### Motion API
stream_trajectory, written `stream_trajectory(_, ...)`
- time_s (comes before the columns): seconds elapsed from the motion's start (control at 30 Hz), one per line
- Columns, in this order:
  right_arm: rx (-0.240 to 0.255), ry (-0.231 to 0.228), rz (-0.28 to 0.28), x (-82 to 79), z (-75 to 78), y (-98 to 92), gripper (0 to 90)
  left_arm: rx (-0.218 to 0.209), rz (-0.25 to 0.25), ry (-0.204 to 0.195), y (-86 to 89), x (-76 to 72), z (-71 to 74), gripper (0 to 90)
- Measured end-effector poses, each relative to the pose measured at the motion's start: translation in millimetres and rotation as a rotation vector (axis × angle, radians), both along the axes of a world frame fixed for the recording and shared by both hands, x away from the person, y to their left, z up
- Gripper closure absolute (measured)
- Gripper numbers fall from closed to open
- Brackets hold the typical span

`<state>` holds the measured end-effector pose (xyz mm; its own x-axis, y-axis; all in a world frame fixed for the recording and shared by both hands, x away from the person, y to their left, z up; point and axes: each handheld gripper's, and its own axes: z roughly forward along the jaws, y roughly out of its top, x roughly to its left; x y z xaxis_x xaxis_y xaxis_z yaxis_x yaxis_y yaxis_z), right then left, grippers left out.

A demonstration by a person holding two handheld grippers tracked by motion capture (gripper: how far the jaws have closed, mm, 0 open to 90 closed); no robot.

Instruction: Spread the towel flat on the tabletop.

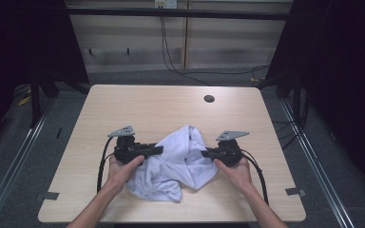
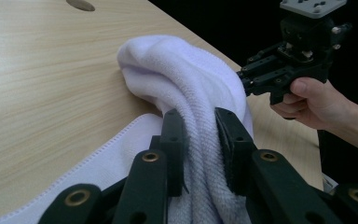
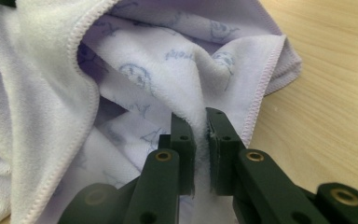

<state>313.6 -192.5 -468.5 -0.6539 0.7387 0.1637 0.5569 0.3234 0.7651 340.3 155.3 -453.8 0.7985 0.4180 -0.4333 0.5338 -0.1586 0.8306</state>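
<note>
- Towel lies crumpled at the near middle of the table, bunched between both grippers, with no flat or folded panel visible.
- Left gripper is clamped on a thick roll of the towel's left side; cloth fills the gap between its jaws.
- Right gripper pinches a thin ridge of the printed right side, near a stitched hem.
- Done, by judgement: both holds are secured.
- Remaining, by judgement: lifting, spreading and any folding, since the cloth rests heaped on the table.
</note>
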Motion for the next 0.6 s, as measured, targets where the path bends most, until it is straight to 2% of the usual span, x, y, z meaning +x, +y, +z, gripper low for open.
stream_trajectory(0.07,-0.004,0.002,-0.022,-0.1,1.9,-3.4,82.9,-0.037,0.022,-0.012,10.0,0.7,6.7,76.0)
stream_trajectory(0.1,-0.001,0.004,-0.036,-0.2,3.2,-6.4,83.0,-0.037,0.022,-0.012,10.0,0.7,6.7,76.4)
stream_trajectory(0.13,-0.001,0.004,-0.036,-0.2,3.2,-6.4,83.0,-0.052,0.040,-0.010,15.6,1.7,8.7,76.4)
stream_trajectory(0.17,-0.005,0.001,-0.046,-0.2,4.8,-10.2,83.2,-0.049,0.065,-0.019,23.3,2.9,11.4,76.9)
stream_trajectory(0.2,0.011,-0.001,-0.073,0.3,8.9,-20.5,83.4,-0.061,0.094,-0.018,33.3,4.7,14.2,77.6)
stream_trajectory(0.23,0.023,-0.005,-0.084,0.6,10.9,-24.6,83.5,-0.061,0.094,-0.018,33.3,4.7,14.2,78.0)
stream_trajectory(0.27,0.022,-0.017,-0.105,0.9,15.6,-31.2,83.6,-0.075,0.139,-0.032,45.6,6.0,19.9,78.4)
stream_trajectory(0.3,0.028,-0.021,-0.122,1.0,19.2,-35.9,83.6,-0.094,0.149,-0.037,53.1,7.2,23.8,78.6)
stream_trajectory(0.33,0.060,-0.034,-0.134,2.4,26.5,-45.1,83.7,-0.097,0.149,-0.056,57.2,8.4,27.4,78.7)
stream_trajectory(0.4,0.128,-0.110,-0.162,2.8,45.1,-56.2,83.9,-0.066,0.128,-0.089,58.4,10.1,34.4,79.6)
stream_trajectory(0.43,0.128,-0.110,-0.162,2.8,45.1,-56.2,83.9,-0.066,0.128,-0.089,58.4,10.1,34.4,79.7)
stream_trajectory(0.47,0.130,-0.159,-0.172,4.3,66.1,-54.8,84.1,-0.055,0.156,-0.109,57.6,13.4,44.8,79.7)
stream_trajectory(0.5,0.126,-0.179,-0.176,4.8,73.7,-53.3,84.1,-0.073,0.173,-0.116,59.7,17.8,53.2,79.6)
stream_trajectory(0.53,0.145,-0.194,-0.173,8.1,86.1,-52.6,84.2,-0.077,0.182,-0.122,61.1,21.1,58.9,79.6)
stream_trajectory(0.6,0.175,-0.219,-0.178,16.8,105.9,-53.7,84.2,-0.059,0.202,-0.148,61.3,30.8,78.2,79.7)
